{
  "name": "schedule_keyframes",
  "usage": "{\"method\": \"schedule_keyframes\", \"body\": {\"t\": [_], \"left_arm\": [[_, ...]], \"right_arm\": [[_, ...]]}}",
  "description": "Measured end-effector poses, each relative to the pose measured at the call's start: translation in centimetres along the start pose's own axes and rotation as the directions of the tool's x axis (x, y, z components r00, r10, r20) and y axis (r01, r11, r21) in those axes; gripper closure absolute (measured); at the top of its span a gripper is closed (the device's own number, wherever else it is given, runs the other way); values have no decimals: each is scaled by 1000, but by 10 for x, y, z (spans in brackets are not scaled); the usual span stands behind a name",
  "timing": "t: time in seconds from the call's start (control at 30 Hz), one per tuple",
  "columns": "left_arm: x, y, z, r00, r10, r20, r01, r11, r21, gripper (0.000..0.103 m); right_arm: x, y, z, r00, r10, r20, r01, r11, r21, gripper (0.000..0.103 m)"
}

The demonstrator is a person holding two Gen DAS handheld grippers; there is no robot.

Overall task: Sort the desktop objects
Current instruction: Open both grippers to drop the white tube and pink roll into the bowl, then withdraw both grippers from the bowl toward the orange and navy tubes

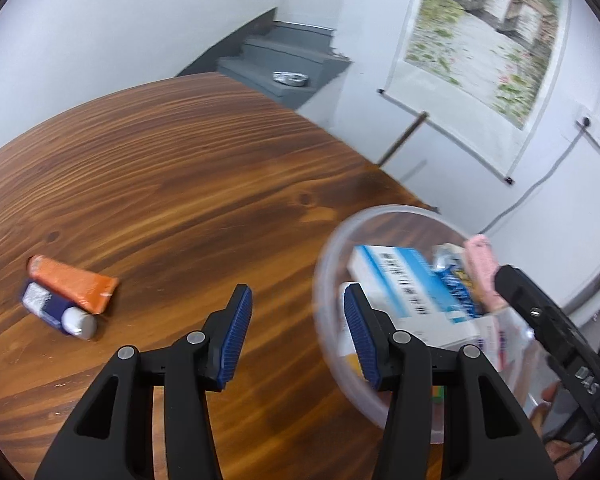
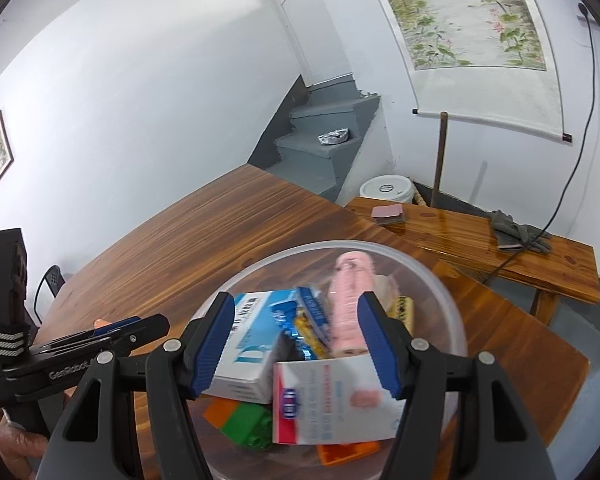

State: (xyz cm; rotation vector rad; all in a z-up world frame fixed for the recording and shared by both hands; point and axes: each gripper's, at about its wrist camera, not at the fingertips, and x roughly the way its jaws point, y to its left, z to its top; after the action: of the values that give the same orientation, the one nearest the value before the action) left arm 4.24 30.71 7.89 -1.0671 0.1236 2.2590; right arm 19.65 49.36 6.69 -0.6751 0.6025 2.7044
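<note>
**benchfan:** While the left gripper point(image 1: 298, 336) sits low in the left wrist view, its blue pads are spread apart with only bare wooden table point(image 1: 160, 168) showing between them. Nothing pinched that I can see.

**tubhunter:** Agreed. Right gripper point(image 2: 298, 344) is spread too, hovering over the clear plastic bowl point(image 2: 452, 304) in the lower middle of its frame. The stuff in the bowl sits behind the pads, but I can't tell that either pad actually presses on anything.

**benchfan:** What's in there? I count a blue and white box point(image 2: 248, 344), a white box with red print point(image 2: 328, 400), a pink cylinder point(image 2: 350, 304), a shiny blue packet point(image 2: 300, 316), plus green point(image 2: 248, 424) and orange blocks point(image 2: 348, 452) at the bottom.

**tubhunter:** Same. And two things on the table outside the bowl: an orange tube point(image 1: 74, 284) at the lower left of the left view, with a small blue and white bottle point(image 1: 60, 312) lying right against it, touching. Both well apart from the bowl, which is at the lower right there.

**benchfan:** Background: grey stairs point(image 2: 324, 148) with a foil tray point(image 2: 334, 136) on a step, a hanging scroll painting point(image 2: 472, 20) upper right, and a wooden bench point(image 2: 500, 248) with grey gloves point(image 2: 516, 232).
</note>
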Motion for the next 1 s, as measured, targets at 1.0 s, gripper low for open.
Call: {"method": "schedule_keyframes", "body": {"t": [1.0], "left_arm": [[-20, 160, -25, 964, 264, -22, -259, 921, -290, 51]], "right_arm": [[50, 150, -25, 970, 199, -140, -226, 950, -214, 22]]}}
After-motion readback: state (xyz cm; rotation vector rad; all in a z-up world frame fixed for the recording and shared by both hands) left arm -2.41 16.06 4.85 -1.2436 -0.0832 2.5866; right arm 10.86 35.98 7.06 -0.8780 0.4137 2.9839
